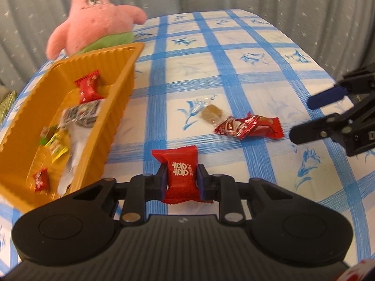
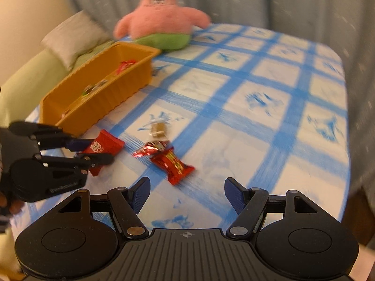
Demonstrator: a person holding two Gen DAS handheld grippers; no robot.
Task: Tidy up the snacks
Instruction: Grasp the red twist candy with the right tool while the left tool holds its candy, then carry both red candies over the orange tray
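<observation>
Red sweet [image 1: 181, 175] pinched in the left tool [image 1: 181, 180], just beside the yellow tray [image 1: 121, 98].
Its pads grip the wrapper's middle, so both ends stick out, probably for a clean drop among the sweets in the tray. The right tool [image 2: 186, 195] hangs wide and empty near three loose sweets [image 2: 164, 151] on the checked desk [image 2: 269, 121].

Red candy [image 1: 180, 175] between the jaws; orange tray [image 1: 121, 93]; blue-checked white worktop [image 1: 234, 70]; pink plush [image 1: 98, 21], green shorts.
</observation>
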